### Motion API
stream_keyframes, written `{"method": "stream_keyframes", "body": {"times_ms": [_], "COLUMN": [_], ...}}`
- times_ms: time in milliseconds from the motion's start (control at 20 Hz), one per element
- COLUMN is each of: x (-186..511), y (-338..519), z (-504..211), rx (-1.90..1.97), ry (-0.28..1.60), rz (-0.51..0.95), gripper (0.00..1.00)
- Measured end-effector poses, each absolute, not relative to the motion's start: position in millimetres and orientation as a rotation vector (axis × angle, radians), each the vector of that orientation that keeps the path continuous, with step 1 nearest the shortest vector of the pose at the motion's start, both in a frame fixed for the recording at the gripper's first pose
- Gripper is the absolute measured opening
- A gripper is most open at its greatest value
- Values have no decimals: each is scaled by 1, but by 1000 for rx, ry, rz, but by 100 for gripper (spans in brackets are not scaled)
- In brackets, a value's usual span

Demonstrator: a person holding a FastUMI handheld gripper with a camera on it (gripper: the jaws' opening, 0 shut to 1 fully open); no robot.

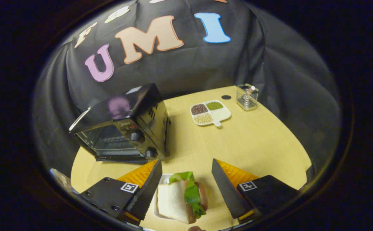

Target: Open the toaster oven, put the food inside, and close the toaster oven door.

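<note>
Pale wood covered the bench (253, 144) under my gripper (186, 179), whose fingers stood wide apart and held nothing. Between them lay the sandwich (181, 200), white bread with green lettuce, resting on a small white plate (157, 205) and touching neither finger. Beyond my left finger sat the black toaster oven (125, 125), door closed. Farther off were a divided dish (210, 113) of grains and a clear holder (247, 97).
</note>
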State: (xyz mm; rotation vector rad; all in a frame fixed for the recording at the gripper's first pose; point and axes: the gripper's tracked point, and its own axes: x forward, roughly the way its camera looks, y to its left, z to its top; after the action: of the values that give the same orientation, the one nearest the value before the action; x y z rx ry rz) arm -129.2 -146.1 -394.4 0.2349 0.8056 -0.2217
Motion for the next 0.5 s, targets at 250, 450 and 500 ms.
{"method": "stream_keyframes", "body": {"times_ms": [250,450,500], "x": [-161,-177,-178], "y": [-137,-120,-120], "z": [-422,-438,-438], "rx": [287,324,333], "ry": [888,967,974], "rz": [-210,-170,-174], "gripper": [97,96,91]}}
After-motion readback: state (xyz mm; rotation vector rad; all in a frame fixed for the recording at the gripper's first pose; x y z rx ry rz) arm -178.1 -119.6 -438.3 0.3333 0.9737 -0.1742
